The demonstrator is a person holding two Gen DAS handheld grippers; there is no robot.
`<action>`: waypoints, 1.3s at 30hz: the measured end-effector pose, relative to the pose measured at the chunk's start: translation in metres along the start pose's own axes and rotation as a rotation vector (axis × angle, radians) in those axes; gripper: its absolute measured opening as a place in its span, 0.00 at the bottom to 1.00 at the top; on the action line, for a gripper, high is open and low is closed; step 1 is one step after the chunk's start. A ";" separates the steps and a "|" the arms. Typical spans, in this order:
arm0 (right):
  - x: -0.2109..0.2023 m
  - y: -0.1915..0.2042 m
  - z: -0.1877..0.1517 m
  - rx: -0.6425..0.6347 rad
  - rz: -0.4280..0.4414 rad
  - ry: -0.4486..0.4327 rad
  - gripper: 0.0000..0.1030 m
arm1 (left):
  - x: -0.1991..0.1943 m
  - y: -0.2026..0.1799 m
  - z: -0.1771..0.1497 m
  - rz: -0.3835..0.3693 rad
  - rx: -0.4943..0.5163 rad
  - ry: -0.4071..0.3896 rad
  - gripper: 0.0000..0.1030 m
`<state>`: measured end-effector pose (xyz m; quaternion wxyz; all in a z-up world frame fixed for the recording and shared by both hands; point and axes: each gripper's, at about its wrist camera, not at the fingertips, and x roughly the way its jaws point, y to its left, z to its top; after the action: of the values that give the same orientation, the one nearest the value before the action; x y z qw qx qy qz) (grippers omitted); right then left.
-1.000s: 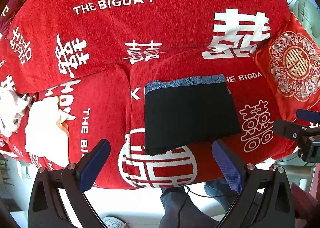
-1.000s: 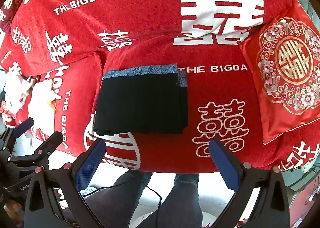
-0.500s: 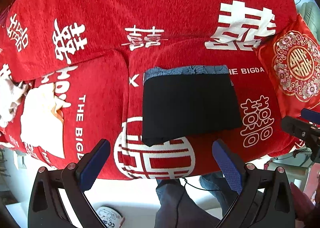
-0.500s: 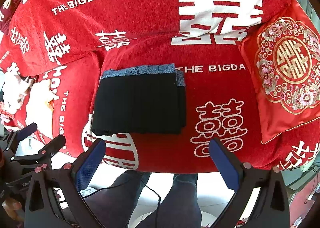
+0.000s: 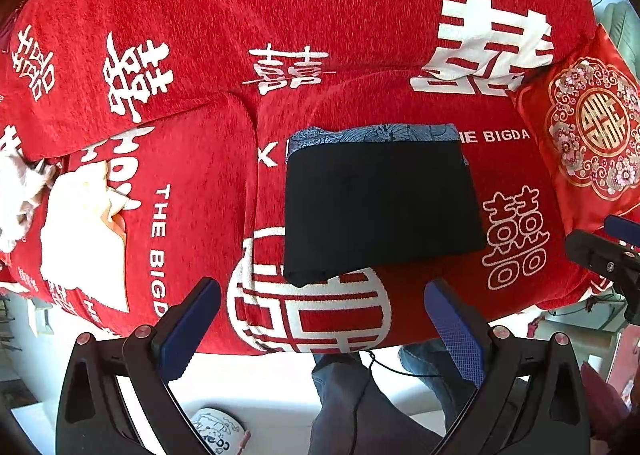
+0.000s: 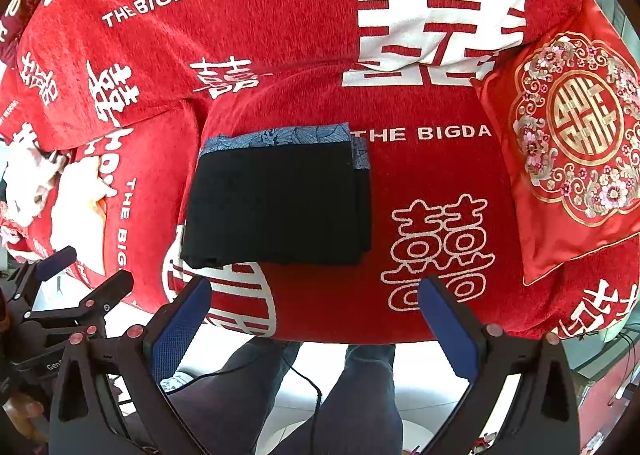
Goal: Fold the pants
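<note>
A pair of black pants (image 5: 380,207) lay folded into a neat rectangle on the seat of a sofa draped in a red cover (image 5: 320,35). The cover carried white double-happiness characters and the words "THE BIGDAY". Beneath the pants, a folded blue patterned garment (image 5: 372,134) showed as a strip along the far edge and at the right corner. The near left corner of the pants overlapped a large round white emblem (image 5: 308,311) printed on the front of the seat.

The left gripper (image 5: 322,329) hung in front of the sofa's edge, its blue-padded fingers (image 5: 190,327) spread wide apart and grasping nothing. The right gripper (image 6: 314,329) hung beside it in the same way, released, its fingers (image 6: 448,331) wide and empty. Neither touched the pants, which sat beyond the fingertips in both wrist views.

A red satin cushion (image 6: 568,151) with a gold and floral medallion leaned at the right end of the sofa. On the left seat lay a heap of pale cream and white clothes (image 5: 80,231). Below the grippers, the person's legs (image 6: 360,395) in dark jeans stood on a pale floor, with a thin black cable (image 6: 304,379) trailing between them.
</note>
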<state>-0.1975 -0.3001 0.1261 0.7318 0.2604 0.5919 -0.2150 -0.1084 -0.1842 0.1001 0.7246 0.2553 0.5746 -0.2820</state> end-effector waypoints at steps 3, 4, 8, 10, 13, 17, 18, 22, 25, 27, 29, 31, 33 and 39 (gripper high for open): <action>0.000 0.000 0.000 0.000 0.000 -0.001 1.00 | 0.000 0.000 0.000 0.000 -0.001 0.000 0.99; 0.000 0.000 0.000 -0.001 0.000 -0.001 1.00 | 0.000 0.001 0.000 0.000 0.000 0.000 0.99; 0.000 -0.001 0.000 -0.001 -0.001 -0.001 1.00 | 0.000 0.000 0.000 0.000 0.000 0.000 0.99; 0.000 0.000 0.001 -0.001 -0.001 -0.001 1.00 | 0.000 0.000 0.001 0.000 -0.001 0.000 0.99; 0.000 0.000 0.001 -0.001 0.000 0.000 1.00 | 0.000 0.000 0.001 0.000 -0.001 0.001 0.99; 0.000 0.000 0.001 -0.002 -0.001 -0.001 1.00 | 0.000 0.000 0.000 0.000 -0.001 0.000 0.99; 0.000 0.000 0.001 -0.001 -0.001 0.000 1.00 | 0.000 0.000 0.001 0.000 -0.001 0.001 0.99; 0.000 -0.001 0.001 0.000 0.000 0.000 1.00 | 0.000 -0.001 0.001 0.001 -0.001 0.001 0.99; 0.000 0.000 0.001 0.000 -0.001 0.001 1.00 | 0.000 -0.001 0.001 0.001 -0.003 0.000 0.99; 0.000 0.000 0.001 -0.001 -0.001 0.001 1.00 | 0.000 -0.001 0.001 0.002 -0.002 0.001 0.99; 0.000 -0.001 0.001 -0.001 -0.001 0.000 1.00 | 0.001 0.001 0.000 0.003 0.001 0.001 0.99; 0.001 -0.001 0.001 0.000 -0.001 0.002 1.00 | 0.000 0.001 0.001 0.001 0.001 0.000 0.99; 0.000 -0.001 0.001 0.001 -0.001 0.002 1.00 | 0.001 0.000 0.000 0.003 0.001 0.000 0.99; 0.001 0.000 0.001 -0.001 -0.001 0.001 1.00 | 0.000 0.007 0.003 0.008 0.006 -0.004 0.99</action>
<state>-0.1964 -0.3010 0.1257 0.7315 0.2600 0.5925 -0.2151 -0.1018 -0.1814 0.1005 0.7263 0.2592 0.5711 -0.2811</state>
